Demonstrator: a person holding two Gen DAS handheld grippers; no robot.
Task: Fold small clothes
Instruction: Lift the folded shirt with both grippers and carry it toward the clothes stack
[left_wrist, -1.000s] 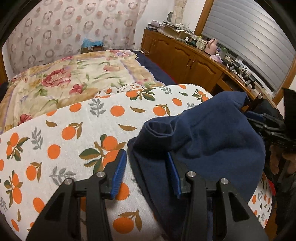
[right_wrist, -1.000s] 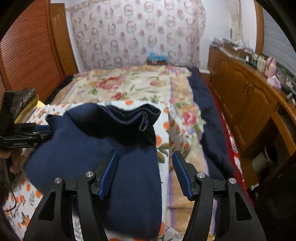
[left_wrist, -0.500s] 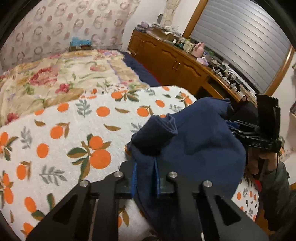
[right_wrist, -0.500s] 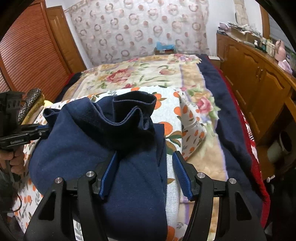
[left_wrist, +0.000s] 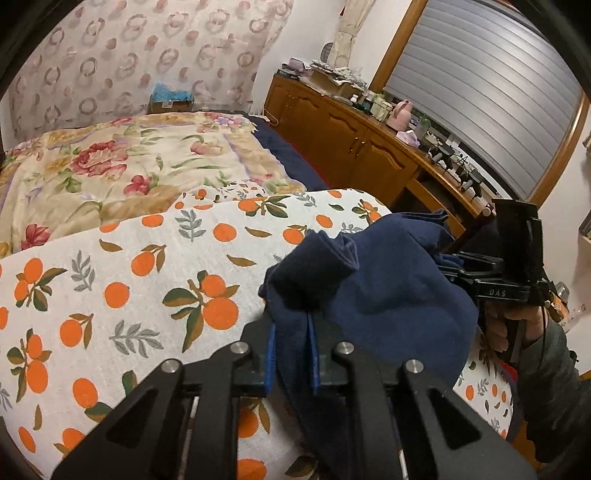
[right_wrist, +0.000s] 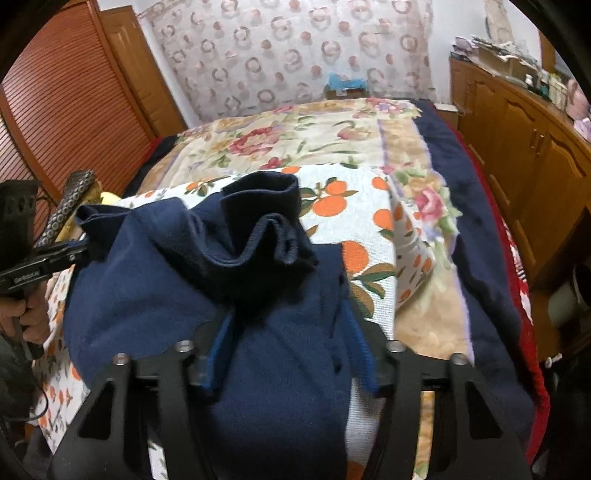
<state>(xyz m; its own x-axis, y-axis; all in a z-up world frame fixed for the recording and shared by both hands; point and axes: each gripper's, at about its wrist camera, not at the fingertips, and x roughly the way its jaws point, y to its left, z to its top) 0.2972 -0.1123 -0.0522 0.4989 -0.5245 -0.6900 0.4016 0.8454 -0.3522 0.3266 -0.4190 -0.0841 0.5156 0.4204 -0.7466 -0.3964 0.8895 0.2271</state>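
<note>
In the left wrist view, the orange-print cloth (left_wrist: 122, 280) fills the left and middle of the frame, spread over the bed, with a floral quilt (left_wrist: 110, 166) behind it in the upper left. A brown box (left_wrist: 170, 104) holding something blue stands against the patterned curtain at upper centre. At lower centre the left claw (left_wrist: 291, 358) is clenched on a fold of the navy garment (left_wrist: 388, 291), its blue pads pressing the cloth from both sides. The garment spreads from there toward the right of the frame, its long axis running left to right across the bed, with a bunched cuff raised just above the pads. At the right edge a hand (left_wrist: 517, 328) holds the right claw (left_wrist: 448, 264), which reaches into the garment's far edge.

In the right wrist view, a hand (right_wrist: 29, 314) at the left edge holds the left claw (right_wrist: 83, 245) against the navy garment (right_wrist: 147, 295), whose corner is gathered there. The garment lies on the orange-print cloth (right_wrist: 354, 199) and stretches from the left toward lower centre, a ribbed opening standing up in the middle. At lower centre the right claw (right_wrist: 288, 354) is closing, garment cloth between its blue pads; whether they press it yet I cannot tell. A wooden cabinet (right_wrist: 524, 147) lines the right.
</note>
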